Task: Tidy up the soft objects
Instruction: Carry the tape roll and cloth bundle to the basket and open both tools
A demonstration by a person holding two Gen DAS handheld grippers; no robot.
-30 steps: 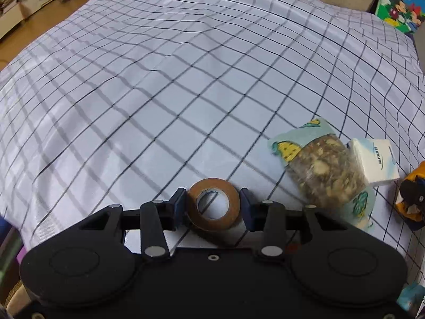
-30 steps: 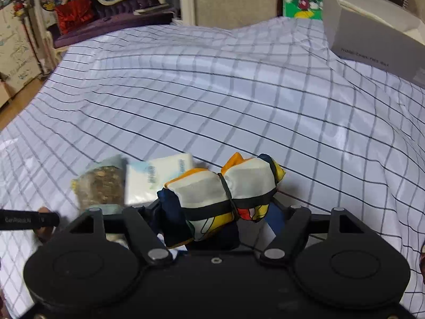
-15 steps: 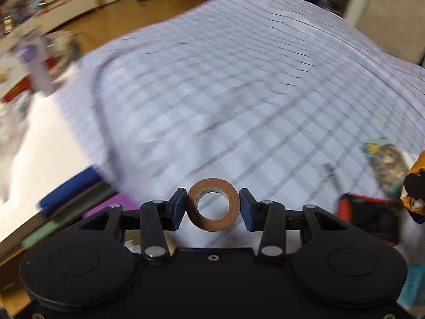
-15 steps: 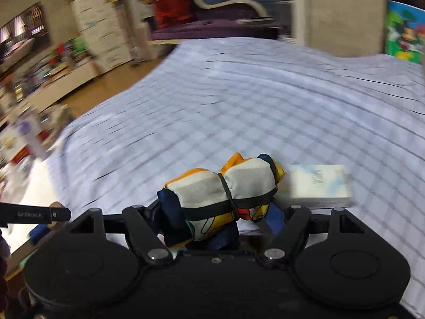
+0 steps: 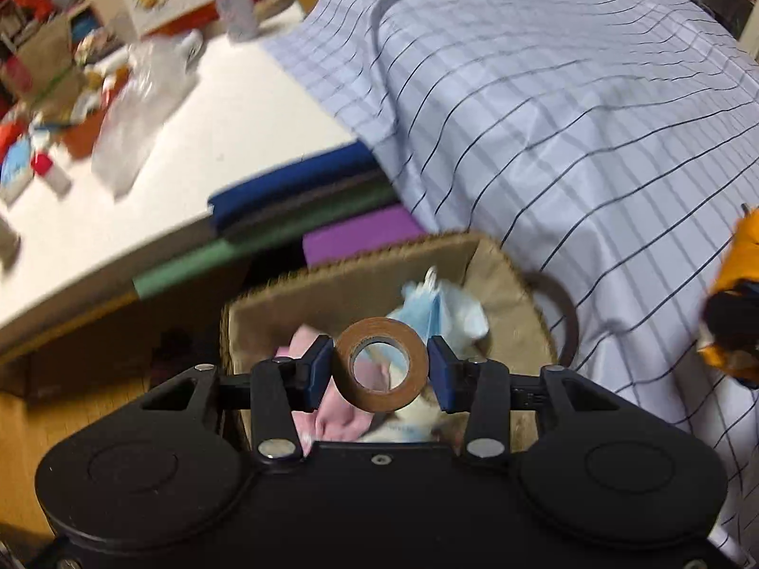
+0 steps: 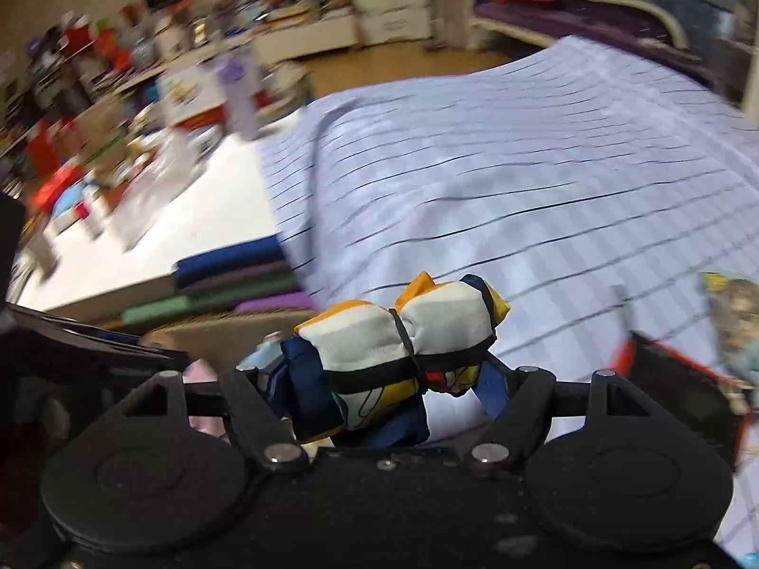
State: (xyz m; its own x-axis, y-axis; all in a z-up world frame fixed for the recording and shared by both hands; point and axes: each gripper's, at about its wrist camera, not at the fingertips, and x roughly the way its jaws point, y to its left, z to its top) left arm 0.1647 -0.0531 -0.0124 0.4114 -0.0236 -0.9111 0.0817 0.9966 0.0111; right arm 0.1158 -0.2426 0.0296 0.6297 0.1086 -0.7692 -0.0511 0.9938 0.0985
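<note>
Right now the left gripper point(image 5: 379, 364) hangs just above the basket point(image 5: 503, 284) with its jaws clamped on a brown roll of tape point(image 5: 379, 364). The right gripper point(image 6: 379, 370), off to the right over the edge of the checked sheet point(image 5: 593, 118), has its jaws clamped on a bundled scarf point(image 6: 403, 336).

To drop the roll well, I would centre it over the basket's open middle, lower it close to the pile, then part the jaws so it cannot bounce off the rim. The scarf should wait for its turn, clear of the left gripper.

The basket already holds a pink cloth point(image 5: 341, 415) near the front and a pale blue and white face mask point(image 5: 441, 313) farther in; the rest is blurred.
</note>
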